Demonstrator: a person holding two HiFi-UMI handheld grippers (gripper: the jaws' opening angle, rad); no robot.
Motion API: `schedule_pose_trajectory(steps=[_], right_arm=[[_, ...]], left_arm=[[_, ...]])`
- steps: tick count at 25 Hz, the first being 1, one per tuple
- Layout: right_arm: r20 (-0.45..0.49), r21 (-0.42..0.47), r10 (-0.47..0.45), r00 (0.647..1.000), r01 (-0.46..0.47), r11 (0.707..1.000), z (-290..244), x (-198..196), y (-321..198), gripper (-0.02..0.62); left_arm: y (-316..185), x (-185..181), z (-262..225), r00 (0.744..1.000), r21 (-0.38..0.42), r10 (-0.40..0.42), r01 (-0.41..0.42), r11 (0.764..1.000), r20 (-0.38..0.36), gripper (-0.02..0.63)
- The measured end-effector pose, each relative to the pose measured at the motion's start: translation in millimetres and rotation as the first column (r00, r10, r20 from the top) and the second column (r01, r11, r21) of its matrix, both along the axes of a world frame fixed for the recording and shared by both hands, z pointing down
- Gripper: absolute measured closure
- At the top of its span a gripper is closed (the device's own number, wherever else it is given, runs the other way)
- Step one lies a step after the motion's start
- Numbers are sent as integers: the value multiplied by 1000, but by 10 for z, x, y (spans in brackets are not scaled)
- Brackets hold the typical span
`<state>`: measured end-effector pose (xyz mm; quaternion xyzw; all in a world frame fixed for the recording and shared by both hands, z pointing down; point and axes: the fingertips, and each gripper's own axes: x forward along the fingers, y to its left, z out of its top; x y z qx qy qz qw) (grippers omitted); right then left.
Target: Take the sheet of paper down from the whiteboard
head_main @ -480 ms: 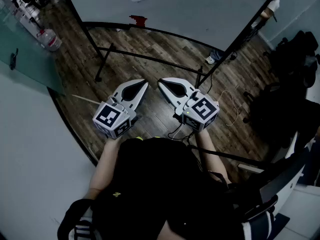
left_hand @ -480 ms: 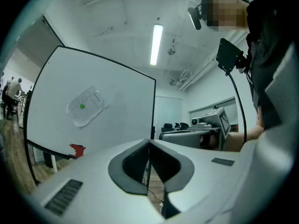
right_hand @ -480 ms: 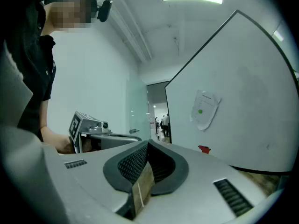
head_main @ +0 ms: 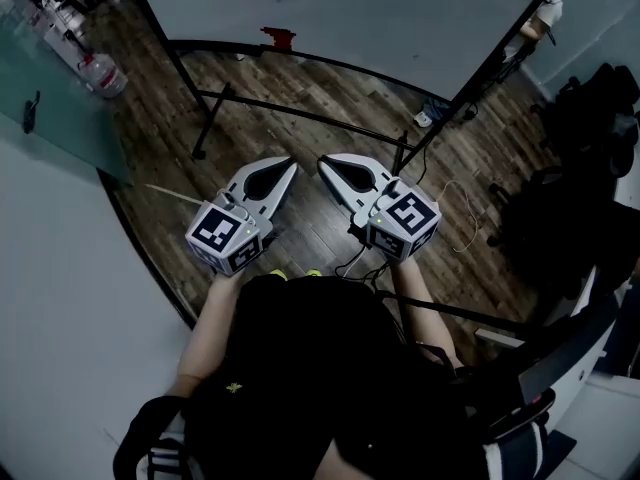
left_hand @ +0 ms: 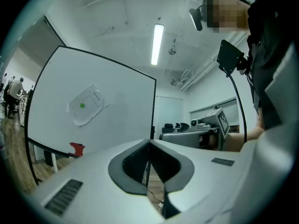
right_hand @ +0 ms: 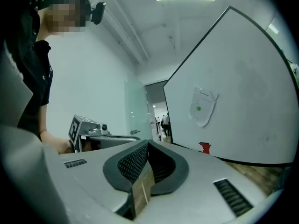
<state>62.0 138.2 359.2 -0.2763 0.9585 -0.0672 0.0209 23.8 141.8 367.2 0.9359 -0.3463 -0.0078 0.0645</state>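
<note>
White jaws on the left gripper (head_main: 291,163) are closed tip to tip with nothing between them. The right gripper (head_main: 322,160) is the same, and both are held side by side over the wood floor (head_main: 330,96). Well ahead, the paper (left_hand: 86,105) hangs on the whiteboard (left_hand: 126,120), its long axis roughly upright, top leaning right, lower edge crumpled.

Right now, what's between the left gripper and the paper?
Nothing; left gripper has a clear line to the paper on the whiteboard, as the left gripper view shows.
</note>
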Motion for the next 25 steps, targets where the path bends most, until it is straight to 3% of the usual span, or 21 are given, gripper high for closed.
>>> schedule_pose_trajectory(steps=[25], right_arm=[[16,25,-14,1000,13,1000,-2,201,-16,594]], left_arm=[[-19,205,32,999,-7,-38,38,999,28,600]])
